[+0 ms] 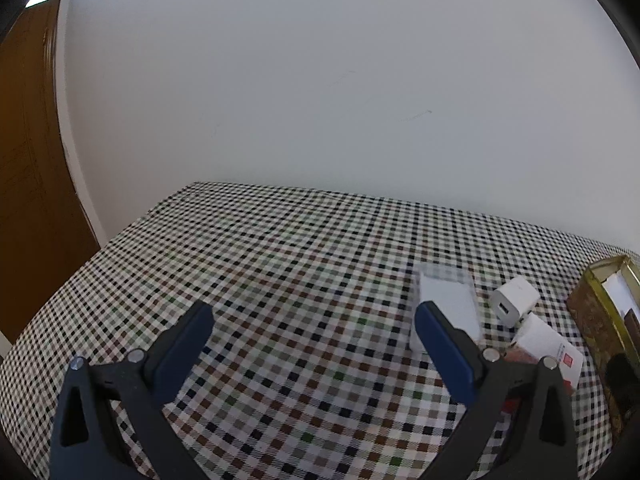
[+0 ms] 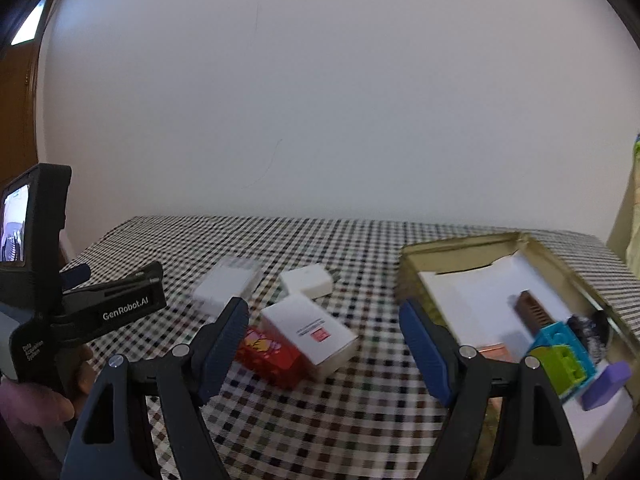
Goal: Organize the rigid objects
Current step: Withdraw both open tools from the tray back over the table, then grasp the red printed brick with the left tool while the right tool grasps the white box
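My left gripper (image 1: 314, 322) hangs over the checkered desk (image 1: 260, 248), its fingers (image 1: 188, 340) spread wide with nothing between them. Toward the desk's left edge and far left corner the cloth runs bare, so there is open room on that side. Just past my left gripper's right finger stands a blurred white box (image 1: 448, 312), and beside it, nearer the right edge, a white charger cube (image 1: 514, 300) lies close to a white carton with a red mark (image 1: 548, 350); whether the two touch I cannot tell.

From the right wrist view, my left gripper's black body (image 2: 80, 304) sits at the left edge of the frame. My right gripper (image 2: 324, 326) also has its fingers (image 2: 424, 344) released and empty, above the desk's near middle. Ahead lies the cluster: the white box (image 2: 224, 286), the charger cube (image 2: 308, 280), the white carton (image 2: 312, 332) leaning against a red packet (image 2: 272, 354). A strip of bare cloth separates them from the gold-rimmed tray (image 2: 460, 244) by the right edge, which holds a brown comb-like piece (image 2: 534, 312), a blue and green block toy (image 2: 560, 356) and a purple block (image 2: 606, 384).
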Demonstrator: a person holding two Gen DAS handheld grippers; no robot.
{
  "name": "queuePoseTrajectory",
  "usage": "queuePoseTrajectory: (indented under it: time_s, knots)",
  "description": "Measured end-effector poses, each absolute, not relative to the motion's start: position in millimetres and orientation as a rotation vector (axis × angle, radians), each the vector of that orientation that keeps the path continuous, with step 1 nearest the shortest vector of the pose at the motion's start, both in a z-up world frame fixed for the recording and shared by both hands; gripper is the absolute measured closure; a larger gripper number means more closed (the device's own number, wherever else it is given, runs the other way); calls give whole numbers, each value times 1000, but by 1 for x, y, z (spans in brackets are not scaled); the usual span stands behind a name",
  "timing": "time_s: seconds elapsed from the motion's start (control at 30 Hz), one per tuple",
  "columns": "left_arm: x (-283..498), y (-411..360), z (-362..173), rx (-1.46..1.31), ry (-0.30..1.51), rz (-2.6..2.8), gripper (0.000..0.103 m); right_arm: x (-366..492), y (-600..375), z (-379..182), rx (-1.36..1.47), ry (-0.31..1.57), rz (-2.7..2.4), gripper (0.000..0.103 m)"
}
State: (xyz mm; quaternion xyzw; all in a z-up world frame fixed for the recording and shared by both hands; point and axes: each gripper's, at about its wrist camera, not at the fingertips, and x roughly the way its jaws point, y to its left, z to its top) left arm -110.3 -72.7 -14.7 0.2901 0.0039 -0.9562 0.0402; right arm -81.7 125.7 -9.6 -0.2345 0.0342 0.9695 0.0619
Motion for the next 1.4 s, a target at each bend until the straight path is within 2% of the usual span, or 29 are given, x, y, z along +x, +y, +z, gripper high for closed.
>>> queuePoseTrajectory:
  time_s: [0.17, 0.37, 0.43, 0.6, 0.73, 0.9, 0.97, 1.03, 1.07, 1.1, 1.17, 1.4]
  knots:
    - [-107, -68, -15, 882, -16, -2939, 1, -81, 116, -12, -749, 71, 2979, 23]
    - [-102, -59, -16, 942, -41, -3025, 1, -78, 119, -10, -746, 135, 3007, 23]
    - [-100, -49, -18, 1006, -62, -3097, 1, -72, 125, -8, -683, 162, 2998, 24]
    - [-87, -23, -17, 1021, -172, -3265, 1, -41, 135, 12, -356, 51, 2864, 26]
    - [-85, 1, -22, 1148, -191, -3335, 1, -44, 145, 10, -371, 87, 2810, 26]
    - [-83, 38, -31, 1316, -296, -3327, 1, -47, 154, 11, -391, 131, 2789, 26]
    - [-87, 49, -38, 1373, -354, -3289, 5, -47, 157, 11, -400, 146, 2785, 26]
    - [-93, 48, -43, 1446, -344, -3268, 21, -50, 160, 9, -422, 165, 2788, 26]
    - [-98, 44, -46, 1502, -283, -3263, 26, -51, 160, 9, -429, 169, 2791, 26]
    - [-102, 39, -49, 1537, -228, -3251, 37, -52, 161, 8, -441, 171, 2797, 26]
    - [-107, 25, -52, 1555, -122, -3228, 38, -55, 161, 7, -455, 169, 2802, 26]
    - [-99, -6, -52, 1510, -88, -3157, 38, -69, 160, -1, -550, 176, 2821, 26]
